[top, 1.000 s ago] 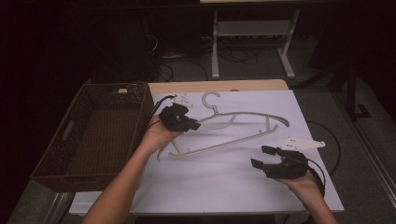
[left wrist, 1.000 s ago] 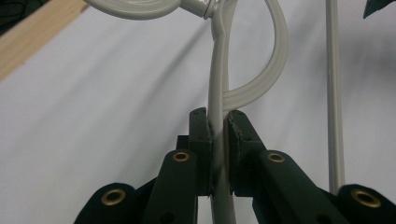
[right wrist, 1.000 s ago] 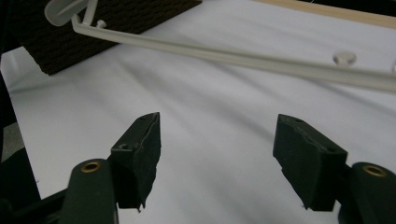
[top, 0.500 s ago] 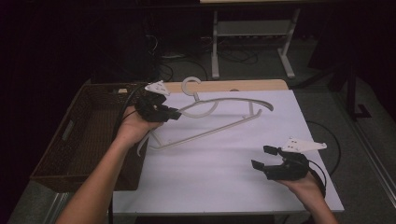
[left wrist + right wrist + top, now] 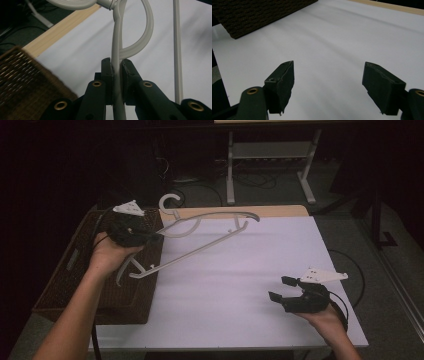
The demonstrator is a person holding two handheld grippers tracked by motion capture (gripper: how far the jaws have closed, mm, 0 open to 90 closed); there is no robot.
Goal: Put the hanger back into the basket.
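A white plastic hanger [image 5: 210, 232] hangs tilted in the air over the table's left part, its hook [image 5: 170, 202] toward the back. My left gripper [image 5: 152, 237] is shut on the hanger near its neck, above the basket's right rim. In the left gripper view the pads clamp the hanger's flat arm [image 5: 117, 50] at the left gripper [image 5: 117, 67]. My right gripper [image 5: 281, 289] rests low at the front right of the white sheet [image 5: 240, 285]. Its jaws stand open with nothing between them, which the right gripper view also shows [image 5: 328, 77].
A dark woven basket [image 5: 65, 265] stands along the table's left side; its wall shows in the gripper views [image 5: 22, 75] [image 5: 262, 12]. The wooden table edge [image 5: 240, 211] runs at the back. A metal stand [image 5: 270, 155] and cables lie on the floor beyond.
My left hand has carried the hanger up and to the left, from over the sheet to the basket's rim. The right hand has stayed where it was.
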